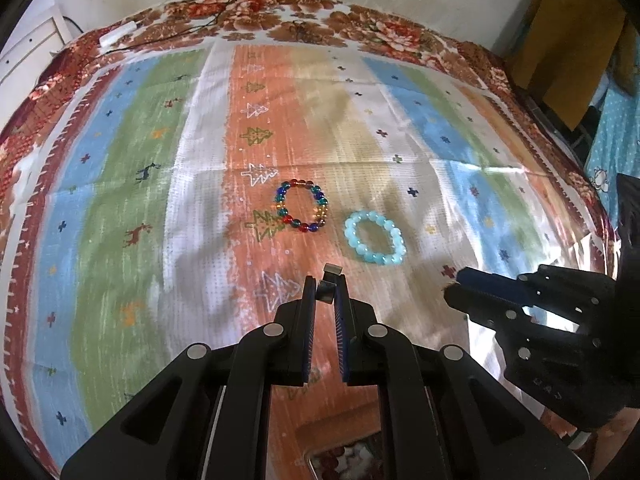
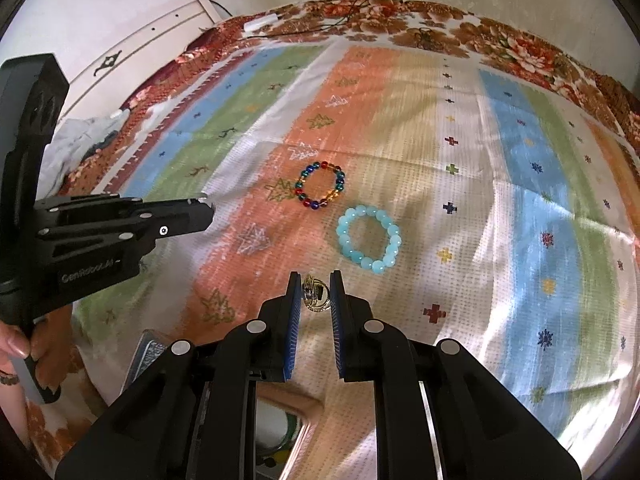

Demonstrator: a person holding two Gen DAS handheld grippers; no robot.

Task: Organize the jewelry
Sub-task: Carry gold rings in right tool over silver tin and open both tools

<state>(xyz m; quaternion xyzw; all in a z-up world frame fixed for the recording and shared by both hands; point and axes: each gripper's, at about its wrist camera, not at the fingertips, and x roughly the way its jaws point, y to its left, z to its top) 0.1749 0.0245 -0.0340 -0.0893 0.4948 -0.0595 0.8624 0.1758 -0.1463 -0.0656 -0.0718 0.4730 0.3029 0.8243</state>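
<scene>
Your left gripper [image 1: 325,288] had its fingers drawn narrow, pinching a small dark, shiny squarish piece [image 1: 329,289] between the tips; what kind of jewelry it was could not be told from the left wrist view; your right gripper [image 2: 315,292] had its fingers narrow too, clamped on a small gold-coloured ring-like piece [image 2: 314,295] that showed between the blue pads [image 2: 295,320]; both grippers pointed steeply down at a bed spread with a striped cloth [image 1: 120,208] of blue, green, white and orange bands printed with trees, deer and crosses; on the orange band lay a multicoloured bead bracelet [image 1: 302,206], flat and round; just beside it, nearer your right side, lay a pale blue bead bracelet [image 1: 375,237], also flat; the two bracelets sat close together but apart, and neither gripper touched them; both lay just beyond the fingertips of each gripper; under the striped cloth a floral bedcover [image 1: 360,28] showed along the far edge, with a small white object [image 1: 118,34] and thin black cords [image 1: 224,12] on it near the wall; at the bottom of the right wrist view, below your right gripper, a tan-rimmed tray or box [image 2: 296,404] showed in part, its contents unclear; your hand [image 2: 16,346] gripped the left gripper's handle at the left edge of that view.
</scene>
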